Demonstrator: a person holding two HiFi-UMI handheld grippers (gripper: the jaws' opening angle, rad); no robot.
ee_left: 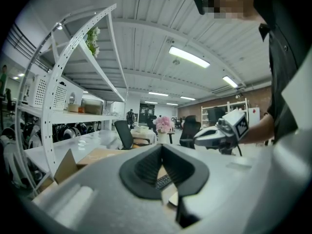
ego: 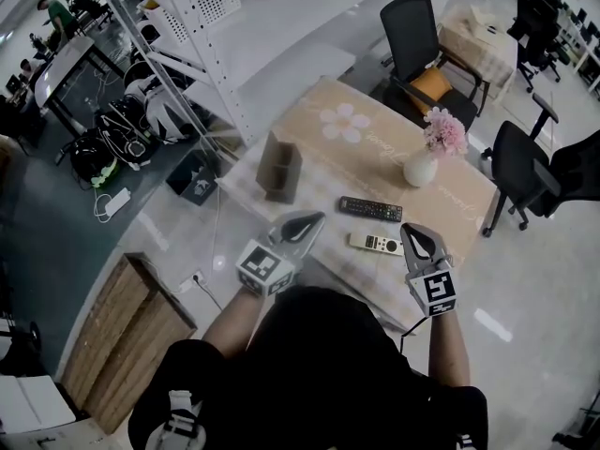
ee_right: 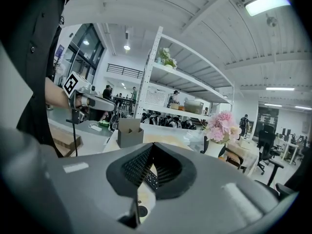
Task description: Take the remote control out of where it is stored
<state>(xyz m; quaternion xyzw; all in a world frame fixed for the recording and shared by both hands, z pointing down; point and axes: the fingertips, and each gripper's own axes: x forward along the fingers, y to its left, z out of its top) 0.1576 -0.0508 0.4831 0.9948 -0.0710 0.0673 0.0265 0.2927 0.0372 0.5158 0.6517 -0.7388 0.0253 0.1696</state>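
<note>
A black remote control (ego: 370, 208) lies flat on the cloth-covered table (ego: 319, 162), and a white remote (ego: 375, 244) lies just nearer me. An open-topped cardboard holder (ego: 278, 167) stands to their left. My left gripper (ego: 302, 223) hovers at the table's near edge, between the holder and the remotes, jaws together and empty. My right gripper (ego: 421, 243) is just right of the white remote, shut on nothing. In the left gripper view the black remote (ee_left: 163, 181) shows through the jaws' notch, past my left gripper (ee_left: 162, 147). The right gripper view shows my right gripper (ee_right: 152, 146) and the black remote (ee_right: 150, 180).
A white vase of pink flowers (ego: 429, 148) stands on the table's right side. Black office chairs (ego: 418, 45) are beyond the table and at its right. White shelving (ego: 178, 54) rises at the left, with a wooden crate (ego: 131, 331) on the floor.
</note>
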